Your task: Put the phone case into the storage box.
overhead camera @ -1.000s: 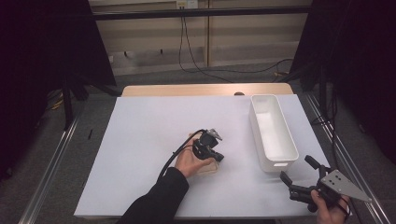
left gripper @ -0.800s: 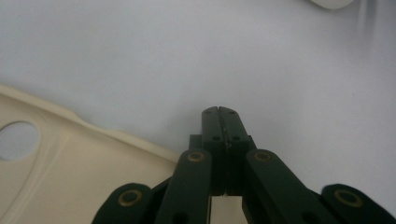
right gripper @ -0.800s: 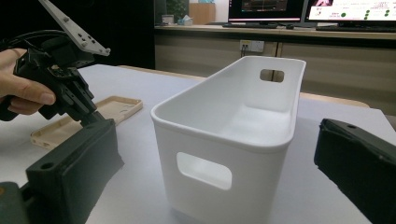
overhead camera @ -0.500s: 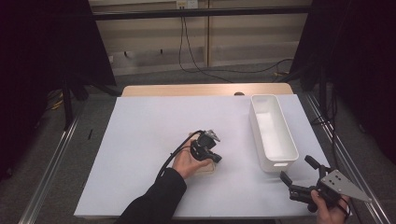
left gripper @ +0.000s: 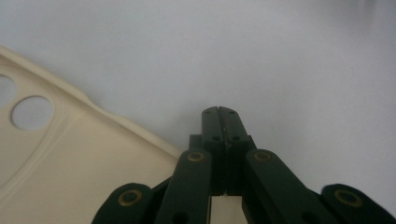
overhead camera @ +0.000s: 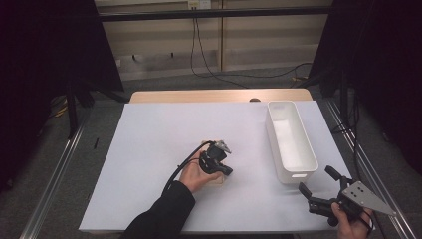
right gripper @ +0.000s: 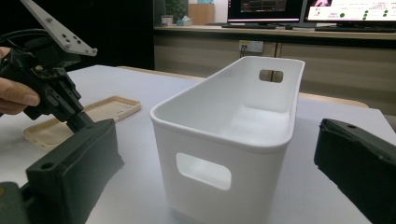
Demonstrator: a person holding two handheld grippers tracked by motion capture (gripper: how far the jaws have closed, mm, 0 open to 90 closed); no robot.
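hovering low over the table (overhead camera: 149, 149), the left tool (overhead camera: 217, 160) has its jaws pressed together with nothing between them, tips pointing down at the white surface just past the edge of the cream phone case (left gripper: 70, 163); case lies flat on the table, right beside and partly under that tool, near the person's left hand (overhead camera: 194, 175); not gripped, not lifted as far as i can tell; right tool (overhead camera: 318, 188) sits well off to the side near the table's front corner, jaws wide apart and empty, looking at the white bin (right gripper: 233, 135); bin stands upright just ahead of the right tool, inside looks empty; judging from this, the job looks barely started: case is on the table, no grip made; left to do, probably: open the left tool, take the case, carry it over to the bin.
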